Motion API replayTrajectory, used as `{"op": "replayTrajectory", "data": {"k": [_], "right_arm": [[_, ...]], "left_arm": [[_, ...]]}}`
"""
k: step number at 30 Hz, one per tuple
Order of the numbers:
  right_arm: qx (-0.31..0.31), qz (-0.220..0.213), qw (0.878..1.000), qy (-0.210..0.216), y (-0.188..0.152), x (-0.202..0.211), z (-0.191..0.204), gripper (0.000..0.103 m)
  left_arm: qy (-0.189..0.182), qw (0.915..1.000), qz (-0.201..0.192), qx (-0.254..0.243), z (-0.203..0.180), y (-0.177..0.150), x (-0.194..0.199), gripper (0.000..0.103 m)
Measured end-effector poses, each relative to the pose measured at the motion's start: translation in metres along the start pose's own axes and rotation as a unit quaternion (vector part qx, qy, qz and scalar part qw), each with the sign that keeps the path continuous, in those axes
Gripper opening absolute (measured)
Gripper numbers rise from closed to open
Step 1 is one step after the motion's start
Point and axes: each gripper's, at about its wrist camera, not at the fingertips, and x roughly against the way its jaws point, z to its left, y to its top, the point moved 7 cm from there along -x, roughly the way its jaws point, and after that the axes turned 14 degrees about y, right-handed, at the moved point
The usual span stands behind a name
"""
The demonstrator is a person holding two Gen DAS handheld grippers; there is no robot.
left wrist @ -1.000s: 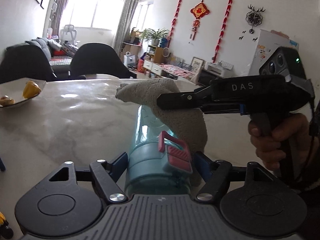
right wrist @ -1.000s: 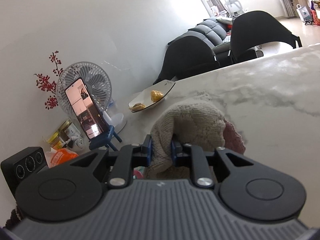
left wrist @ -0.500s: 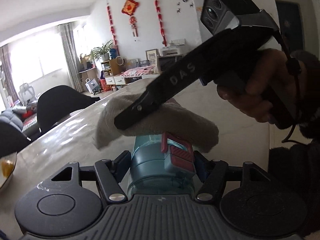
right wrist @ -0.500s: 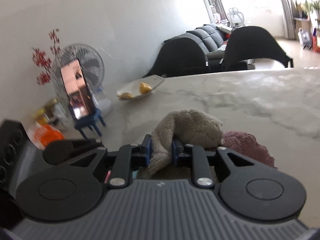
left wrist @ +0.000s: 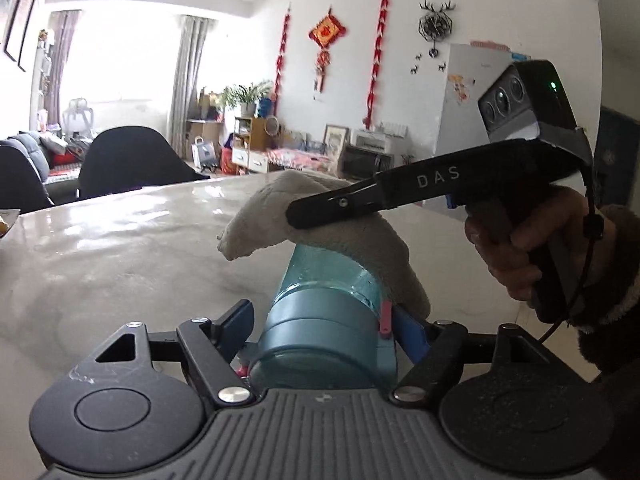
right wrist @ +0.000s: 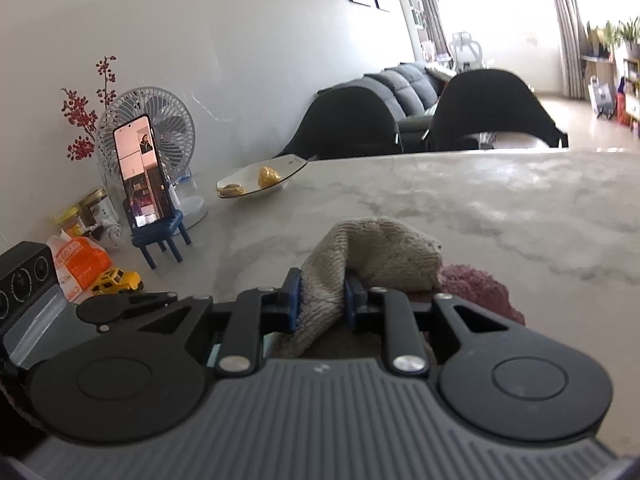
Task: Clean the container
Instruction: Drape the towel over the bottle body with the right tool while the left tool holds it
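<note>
A teal see-through bottle (left wrist: pixel 324 320) with a blue-grey lid lies between the jaws of my left gripper (left wrist: pixel 325 322), lid toward the camera. Those jaws are opening, and a gap shows between the left pad (left wrist: pixel 240 318) and the lid. A red latch (left wrist: pixel 385 316) sits on the lid's right side. My right gripper (right wrist: pixel 320 292) is shut on a beige cloth (right wrist: pixel 380 248). In the left wrist view, a hand holds the right gripper (left wrist: pixel 294 212), and the cloth (left wrist: pixel 256 228) drapes over the bottle's far end. In the right wrist view the bottle is almost wholly hidden.
On the marble table (left wrist: pixel 100 260) at the wall side stand a plate of yellow food (right wrist: pixel 256 184), a white fan (right wrist: pixel 168 136), a phone on a blue stand (right wrist: pixel 140 176), jars, an orange packet (right wrist: pixel 80 260) and a toy car (right wrist: pixel 116 280). Pink fuzzy fabric (right wrist: pixel 476 288) lies beside the cloth. Dark chairs (left wrist: pixel 128 160) line the far edge.
The red latch has gone from the top of the lid to its right side. The left jaws have widened off the bottle. The cloth slid along the bottle's far end.
</note>
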Motion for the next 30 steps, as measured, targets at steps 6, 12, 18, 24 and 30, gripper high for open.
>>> {"op": "replayTrajectory", "data": {"k": [6,12,18,24,30], "right_arm": [[0.027,0.008,0.999,0.038,-0.007,-0.008,0.020,0.022],[0.018,-0.004,0.998,0.061,-0.008,-0.013,0.015,0.020],[-0.009,-0.024,0.998,0.056,-0.006,-0.005,0.003,0.019],[-0.037,-0.049,0.998,0.025,-0.002,0.014,-0.016,0.019],[-0.024,-0.046,0.999,0.004,-0.002,0.020,-0.013,0.021]], "left_arm": [[-0.012,0.9981,0.003,0.061,0.012,-0.018,0.004,0.072],[-0.018,0.9969,0.008,0.077,0.014,-0.017,0.001,0.072],[-0.019,0.9977,0.003,0.066,0.011,-0.013,-0.002,0.072],[-0.017,0.9980,0.000,0.061,0.008,-0.009,-0.004,0.072],[-0.018,0.9979,0.000,0.063,0.010,-0.009,-0.005,0.072]]}}
